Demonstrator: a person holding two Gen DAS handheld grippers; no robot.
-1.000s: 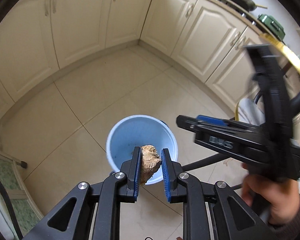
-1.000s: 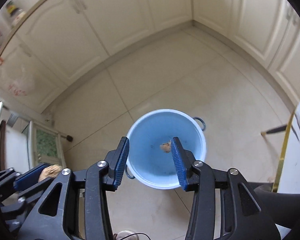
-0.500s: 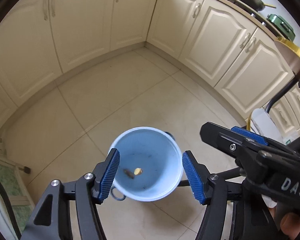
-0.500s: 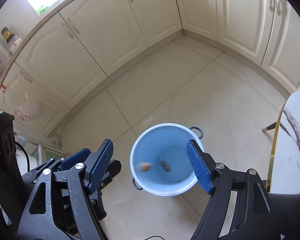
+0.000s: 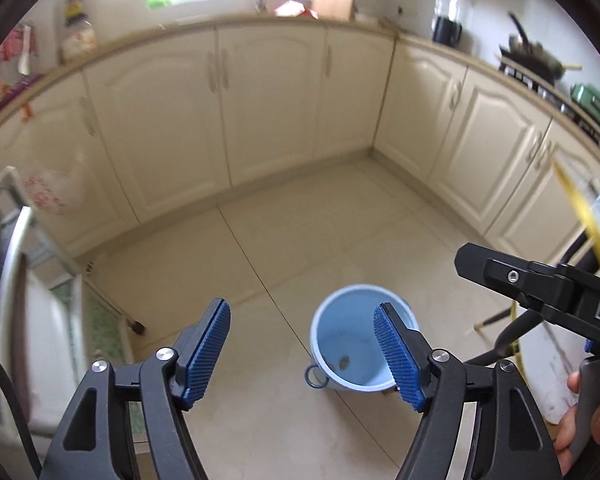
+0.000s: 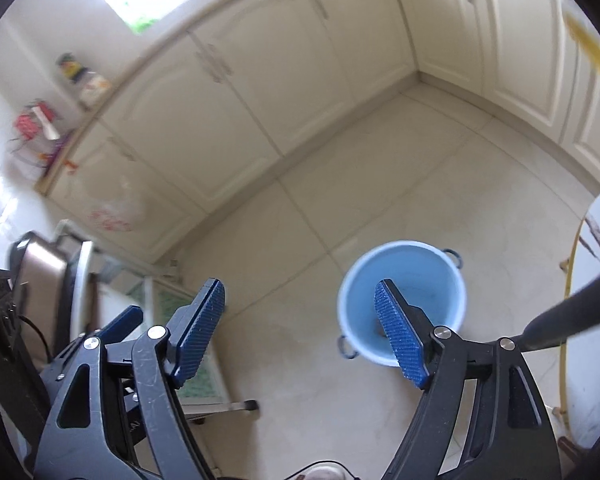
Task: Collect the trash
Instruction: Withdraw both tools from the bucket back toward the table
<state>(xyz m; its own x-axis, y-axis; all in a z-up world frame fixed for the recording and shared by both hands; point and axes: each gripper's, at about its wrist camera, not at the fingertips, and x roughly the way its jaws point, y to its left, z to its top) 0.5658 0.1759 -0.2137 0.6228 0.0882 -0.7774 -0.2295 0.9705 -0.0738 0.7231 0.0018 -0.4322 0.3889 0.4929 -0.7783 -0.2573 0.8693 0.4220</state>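
Blue bucket (image 5: 362,340) is sitting on the floor (image 5: 300,232), trash scraps (image 5: 343,361) lying inside. I am holding my left claw (image 5: 302,354) spread and empty, its jaws just widened; my right claw (image 6: 300,332) likewise; "DA" showing only in the left view.

Black angular tongs (image 5: 302,354) with ribbed blue pads (image 5: 207,354), silver screws, triangular cut-outs, white lettering on one body.

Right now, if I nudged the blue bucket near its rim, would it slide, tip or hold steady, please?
The blue bucket would probably slide more than tip: it stands upright on smooth, glossy floor tiles. It is likely light, since only small scraps lie at its bottom. It looks like thin plastic, so the wall may flex slightly. Its ring handle might swing.
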